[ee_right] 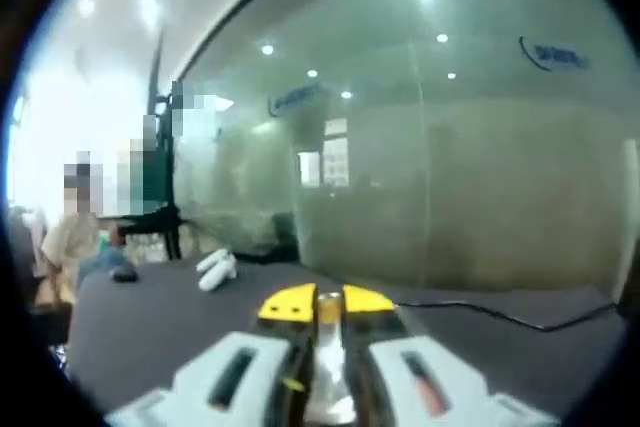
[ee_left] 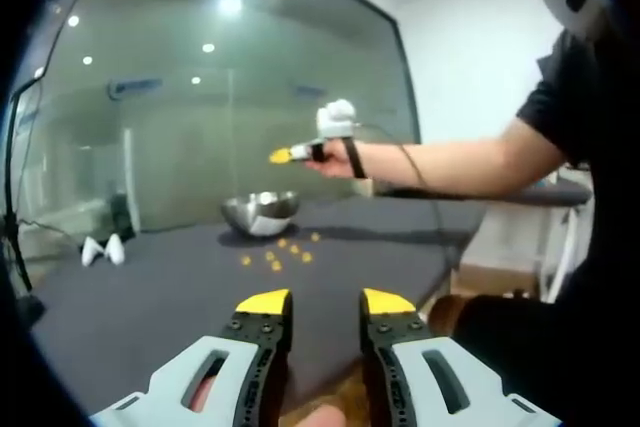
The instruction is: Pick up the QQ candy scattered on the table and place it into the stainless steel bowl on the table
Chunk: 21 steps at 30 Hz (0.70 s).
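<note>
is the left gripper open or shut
Open: in the left gripper view the left gripper shows a clear gap between its yellow tips, holding nothing.

Stainless steel bowl (ee_left: 261, 213): one. QQ candies (ee_left: 277, 254) on the dark table (ee_left: 150, 297): about seven. White handheld controllers (ee_left: 104, 250): two.

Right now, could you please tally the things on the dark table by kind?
Stainless steel bowl: 1
Yellow candies: 7, as far as the blur allows
White objects: 2
Total: 10
</note>
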Each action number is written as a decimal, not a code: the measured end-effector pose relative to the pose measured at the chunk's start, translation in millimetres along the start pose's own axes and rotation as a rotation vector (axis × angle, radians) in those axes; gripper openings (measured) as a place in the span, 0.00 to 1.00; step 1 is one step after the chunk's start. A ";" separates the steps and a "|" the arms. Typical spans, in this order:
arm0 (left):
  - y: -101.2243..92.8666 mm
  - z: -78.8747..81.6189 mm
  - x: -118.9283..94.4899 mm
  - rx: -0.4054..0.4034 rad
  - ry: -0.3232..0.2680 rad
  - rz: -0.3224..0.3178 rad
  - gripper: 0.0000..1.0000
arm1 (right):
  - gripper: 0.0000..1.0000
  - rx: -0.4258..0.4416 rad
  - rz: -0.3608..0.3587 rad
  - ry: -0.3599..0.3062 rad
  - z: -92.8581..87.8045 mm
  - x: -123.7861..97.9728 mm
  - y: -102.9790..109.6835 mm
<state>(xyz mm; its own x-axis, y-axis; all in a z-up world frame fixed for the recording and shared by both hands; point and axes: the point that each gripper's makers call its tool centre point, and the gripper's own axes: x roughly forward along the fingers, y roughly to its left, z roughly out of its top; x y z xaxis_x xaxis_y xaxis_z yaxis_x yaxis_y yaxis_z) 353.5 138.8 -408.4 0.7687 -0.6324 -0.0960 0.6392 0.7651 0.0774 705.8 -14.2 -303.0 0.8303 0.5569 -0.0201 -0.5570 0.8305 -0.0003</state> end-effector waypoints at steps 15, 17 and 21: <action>-0.6 1.6 -3.9 0.001 0.000 0.005 0.28 | 0.18 -0.015 0.047 0.045 -15.5 19.6 -4.2; -0.8 2.4 -3.5 0.004 0.001 0.005 0.28 | 0.18 -0.011 0.048 0.048 -15.8 19.6 -6.3; -2.2 2.5 -2.6 0.004 0.002 0.004 0.28 | 0.17 -0.011 0.043 0.051 -15.8 14.3 -7.1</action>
<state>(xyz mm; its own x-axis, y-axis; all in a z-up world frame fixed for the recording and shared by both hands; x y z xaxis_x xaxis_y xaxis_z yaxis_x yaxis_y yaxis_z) 350.2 138.5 -405.8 0.7709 -0.6294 -0.0979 0.6365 0.7670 0.0814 721.3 -12.3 -319.1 0.8037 0.5907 -0.0714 -0.5928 0.8053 -0.0094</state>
